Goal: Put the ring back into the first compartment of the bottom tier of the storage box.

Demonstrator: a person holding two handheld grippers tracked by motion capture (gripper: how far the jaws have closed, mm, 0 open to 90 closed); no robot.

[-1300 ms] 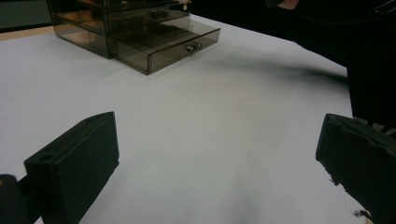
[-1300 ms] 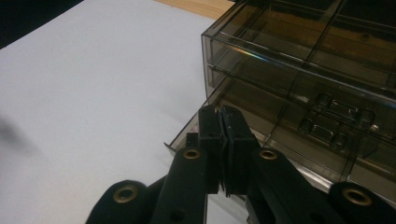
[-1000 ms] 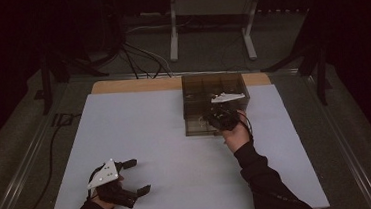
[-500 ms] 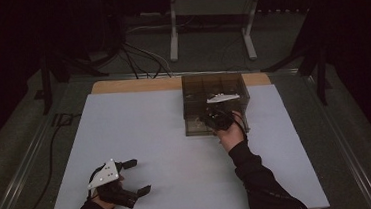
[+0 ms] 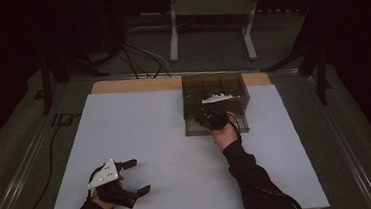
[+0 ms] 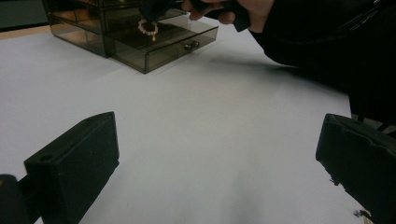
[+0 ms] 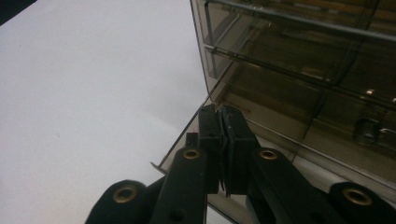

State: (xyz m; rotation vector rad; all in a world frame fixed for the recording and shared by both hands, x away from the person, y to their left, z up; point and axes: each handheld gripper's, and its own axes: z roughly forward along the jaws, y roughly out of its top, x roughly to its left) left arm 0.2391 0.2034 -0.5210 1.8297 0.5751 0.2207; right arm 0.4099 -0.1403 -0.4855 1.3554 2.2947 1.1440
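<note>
A small loop of pale pink beads [image 6: 148, 29], likely a bracelet, hung from the right gripper [image 6: 154, 10] just above the pulled-out bottom drawer [image 6: 163, 41] of a smoky-brown transparent plastic drawer chest [image 5: 215, 102]. The chest stood at the far edge of the worktop, a little right of the middle, its open drawer reaching toward the person. In the right gripper view the two black jaws stood pressed together with almost no gap, their tips over the drawer's near corner; the beads themselves could not be made out there, so the hold on them was my reading of the left gripper view, where the loop dangled right beneath the jaws.

What mattered for the next move, as I judged it, was that the bracelet lay straight below the right jaws and directly over the drawer, so letting go would drop it inside. The loop hung with its long axis vertical. The right hand [image 5: 224, 134] was by far the nearer; it reached in from the near edge, its dark sleeve [image 5: 252, 179] stretched over the white sheet [image 5: 140, 133] covering the worktop.

The left gripper [image 5: 135, 177] rested well apart, near the near-left corner of the sheet, its jaws spread wide with nothing between them but bare white surface.
</note>
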